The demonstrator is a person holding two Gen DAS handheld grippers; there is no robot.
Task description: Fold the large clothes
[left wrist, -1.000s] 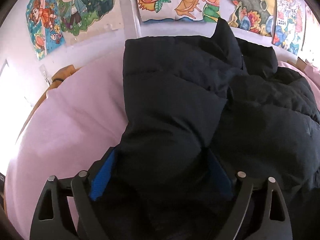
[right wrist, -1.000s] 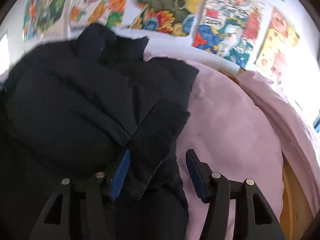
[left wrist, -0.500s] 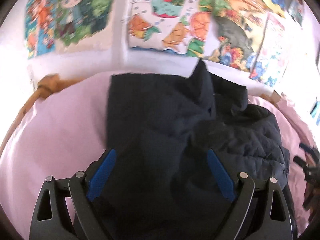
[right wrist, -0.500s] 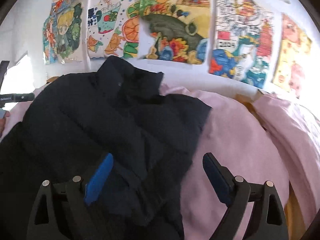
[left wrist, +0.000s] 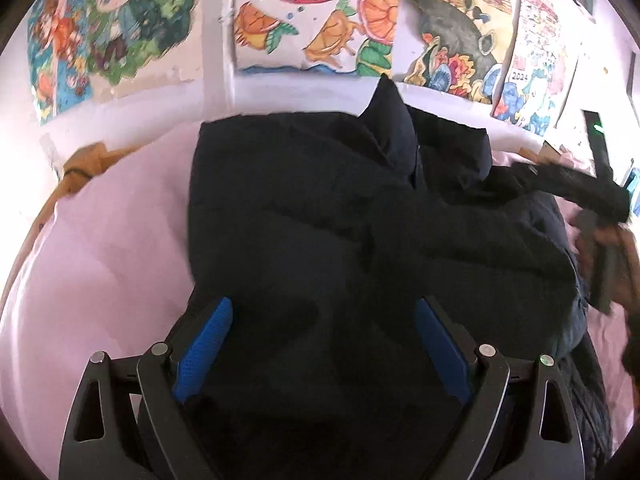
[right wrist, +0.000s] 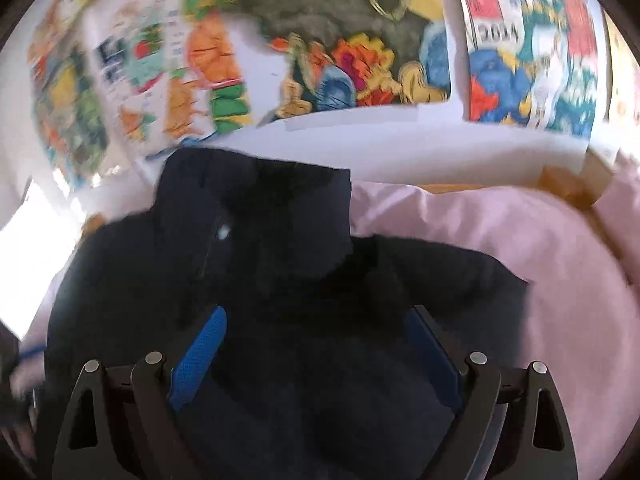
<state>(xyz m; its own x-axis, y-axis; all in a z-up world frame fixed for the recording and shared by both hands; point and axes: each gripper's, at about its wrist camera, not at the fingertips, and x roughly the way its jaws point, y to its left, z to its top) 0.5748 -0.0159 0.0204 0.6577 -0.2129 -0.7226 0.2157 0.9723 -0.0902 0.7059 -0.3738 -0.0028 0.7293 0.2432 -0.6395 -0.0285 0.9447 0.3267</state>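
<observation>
A black puffer jacket (left wrist: 328, 216) lies bunched on the pink sheet (left wrist: 112, 264), its collar (left wrist: 390, 120) standing up toward the wall. My left gripper (left wrist: 322, 344) hovers over the jacket's near part, open, its blue pads (left wrist: 204, 344) wide apart and clear of the cloth. My right gripper (right wrist: 316, 360) is open too, above the jacket (right wrist: 280, 280) just below the collar (right wrist: 256, 208); that view is blurred by motion. In the left wrist view the right gripper (left wrist: 576, 188) and the hand (left wrist: 620, 264) holding it show at the right edge.
Colourful posters (left wrist: 304, 16) cover the white wall behind the bed. A wooden bed edge (left wrist: 80, 168) shows at the left and again at the far right (right wrist: 568, 188). Bare pink sheet (right wrist: 540, 248) spreads to the right of the jacket.
The right gripper opened off a flap of the jacket and swung left toward the collar. The left gripper stayed open, rose a little and tilted up, and the right gripper came into its view.
</observation>
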